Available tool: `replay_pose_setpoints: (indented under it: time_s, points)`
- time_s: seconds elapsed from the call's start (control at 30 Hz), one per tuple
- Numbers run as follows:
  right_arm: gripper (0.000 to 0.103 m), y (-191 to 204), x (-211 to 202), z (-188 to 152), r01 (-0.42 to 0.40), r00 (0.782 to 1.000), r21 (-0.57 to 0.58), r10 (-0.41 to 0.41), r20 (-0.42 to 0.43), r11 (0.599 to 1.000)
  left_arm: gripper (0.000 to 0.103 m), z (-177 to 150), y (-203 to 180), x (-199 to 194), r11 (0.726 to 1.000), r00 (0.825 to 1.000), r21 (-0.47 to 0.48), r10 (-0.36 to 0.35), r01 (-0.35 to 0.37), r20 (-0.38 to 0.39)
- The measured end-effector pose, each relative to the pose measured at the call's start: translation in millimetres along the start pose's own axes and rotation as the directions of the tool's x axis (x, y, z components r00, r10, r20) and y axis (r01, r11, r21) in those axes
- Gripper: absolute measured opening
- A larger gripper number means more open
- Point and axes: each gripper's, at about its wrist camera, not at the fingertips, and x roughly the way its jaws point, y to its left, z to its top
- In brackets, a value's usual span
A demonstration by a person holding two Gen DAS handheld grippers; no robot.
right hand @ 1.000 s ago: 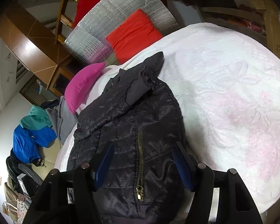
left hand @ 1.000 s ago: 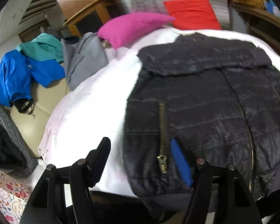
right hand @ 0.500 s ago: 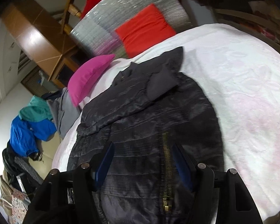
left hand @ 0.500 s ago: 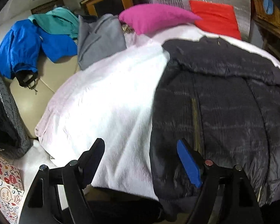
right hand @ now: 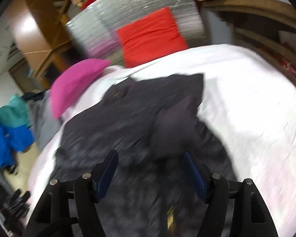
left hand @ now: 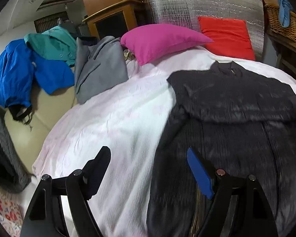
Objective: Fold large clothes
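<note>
The black jacket (left hand: 236,106) lies flat on the bed (left hand: 112,122), below the pink pillow (left hand: 159,39), with its sleeves already folded across the chest. The left claw (left hand: 148,169) hangs open over the jacket's left edge; the right claw (right hand: 151,169), whose jaws have just been widening, holds nothing above the hem. The body fold looks still undone
</note>
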Motion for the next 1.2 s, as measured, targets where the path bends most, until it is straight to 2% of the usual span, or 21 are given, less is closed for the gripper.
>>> replay_pose_setpoints:
  time_s: [0.07,0.33,0.53,0.73,0.8,0.83,0.93,1.07,1.13,1.2]
  points:
    - [0.073,-12.8,16.1,15.5,0.053,0.999,0.022,-0.053,0.004,0.998,0.080,15.9,-5.3,15.5,1.000,1.000,-0.003,0.007,-0.007,0.004]
    - [0.075,-57.4,83.5,53.1,0.115,0.992,0.108,-0.109,-0.057,0.988,0.080,57.2,-25.0,73.2,1.000,1.000,-0.021,0.004,-0.005,-0.014]
    - [0.076,-63.4,111.7,54.5,0.044,0.993,0.133,-0.029,-0.112,0.990,0.080,72.2,-40.6,122.0,0.999,0.995,-0.050,-0.026,0.022,-0.098]
    - [0.075,-59.0,125.6,55.3,-0.042,0.990,0.165,0.063,-0.129,0.985,0.080,84.8,-58.5,168.7,0.988,0.969,-0.089,-0.141,0.125,-0.202]
    - [0.062,-52.8,124.1,54.6,-0.061,0.990,0.142,0.078,-0.119,0.988,0.080,83.8,-65.8,176.3,0.989,0.968,-0.081,-0.139,0.125,-0.210]
    - [0.043,-48.5,123.3,54.6,-0.054,0.991,0.117,0.067,-0.113,0.992,0.080,83.2,-69.5,176.3,0.991,0.971,-0.068,-0.130,0.118,-0.202]
    - [0.030,-33.2,114.4,55.2,0.002,0.997,0.030,0.000,-0.076,1.000,0.080,82.1,-79.0,169.0,0.997,0.984,-0.004,-0.081,0.081,-0.162]
    - [0.029,-12.3,91.2,56.4,0.026,0.999,-0.059,-0.024,0.029,0.998,0.080,78.9,-86.1,162.1,0.998,0.992,0.053,-0.027,0.033,-0.124]
    - [0.029,-15.2,100.1,52.3,0.055,0.998,-0.065,-0.055,0.000,0.996,0.080,77.7,-86.6,159.5,0.998,0.993,0.056,-0.024,0.031,-0.117]
    - [0.032,-27.5,116.1,45.4,0.072,0.995,-0.034,-0.075,-0.065,0.997,0.080,77.8,-85.7,155.7,0.998,0.994,0.061,-0.021,0.027,-0.103]
